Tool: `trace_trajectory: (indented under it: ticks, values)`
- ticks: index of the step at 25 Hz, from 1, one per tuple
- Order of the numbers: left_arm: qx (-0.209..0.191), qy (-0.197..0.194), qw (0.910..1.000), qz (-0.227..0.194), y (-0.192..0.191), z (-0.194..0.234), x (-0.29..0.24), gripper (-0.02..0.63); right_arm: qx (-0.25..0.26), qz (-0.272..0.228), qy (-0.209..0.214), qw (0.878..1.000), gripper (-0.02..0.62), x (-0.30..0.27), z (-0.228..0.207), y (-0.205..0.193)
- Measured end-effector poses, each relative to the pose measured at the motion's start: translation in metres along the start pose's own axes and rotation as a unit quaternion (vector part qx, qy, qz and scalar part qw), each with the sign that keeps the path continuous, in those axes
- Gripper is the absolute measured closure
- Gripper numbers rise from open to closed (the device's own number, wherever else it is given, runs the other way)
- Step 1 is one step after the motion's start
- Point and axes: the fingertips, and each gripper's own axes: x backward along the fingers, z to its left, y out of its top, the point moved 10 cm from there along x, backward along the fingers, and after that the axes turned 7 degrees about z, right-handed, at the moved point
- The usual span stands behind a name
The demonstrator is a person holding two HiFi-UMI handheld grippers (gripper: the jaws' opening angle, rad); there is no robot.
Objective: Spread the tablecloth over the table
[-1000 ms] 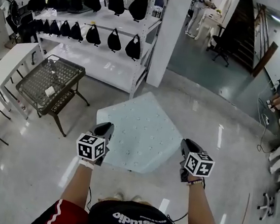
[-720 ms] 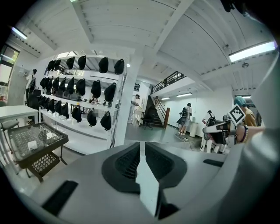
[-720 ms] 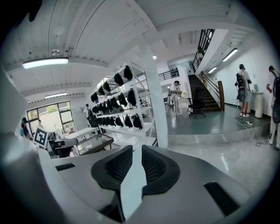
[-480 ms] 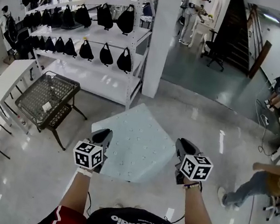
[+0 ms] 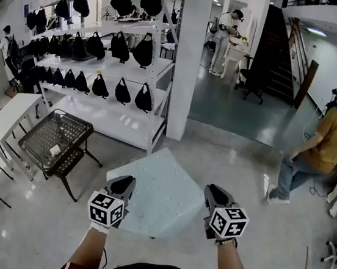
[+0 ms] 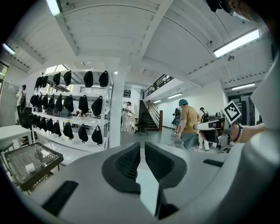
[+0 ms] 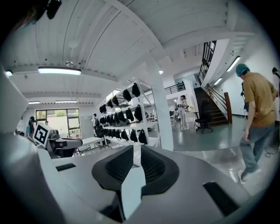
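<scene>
The dark ribbed fingers (image 6: 127, 162) of the left gripper (image 6: 142, 151) are drawn almost together, with only a thin fold of the pale blue dotted tablecloth (image 6: 146, 183) pinched between them. The right gripper (image 7: 136, 157) matches it: its fingers (image 7: 118, 166) are nearly closed on the same cloth's near edge (image 7: 131, 188).

In the head view, the left gripper (image 5: 122, 185) and right gripper (image 5: 216, 195) hold the two near corners. The tablecloth (image 5: 161, 188) fans forward from them in the air above the glossy grey floor (image 5: 243, 171), its far corner free. No surface lies under it. The black wire-mesh surface (image 5: 54, 137) stands well apart to the left, and I cannot tell whether that is the one to cover.

The bite on each corner looks shallow, so a sharp flick could likely pull the hem out of one gripper. If the cloth loses its lift, the far edge may sag to the floor and drag. An uneven pull would set it down skewed. A person in an ochre shirt (image 5: 324, 145) is walking at the right, near enough that a wide swing could cross their path.
</scene>
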Motion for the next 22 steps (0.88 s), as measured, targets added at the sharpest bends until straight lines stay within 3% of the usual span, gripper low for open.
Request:
trace_trajectory:
  ticks: [12,22]
  values:
    - [0.006,0.034,0.9975,-0.062,0.038,-0.012,0.030,0.581,0.015,-0.069,0.008,0.997,0.555,0.027,0.015,0.019]
    - [0.008,0.042,0.9955,-0.085,0.046,-0.016,0.041,0.589,0.032,-0.093,-0.003,0.995,0.571,0.033,0.029,0.029]
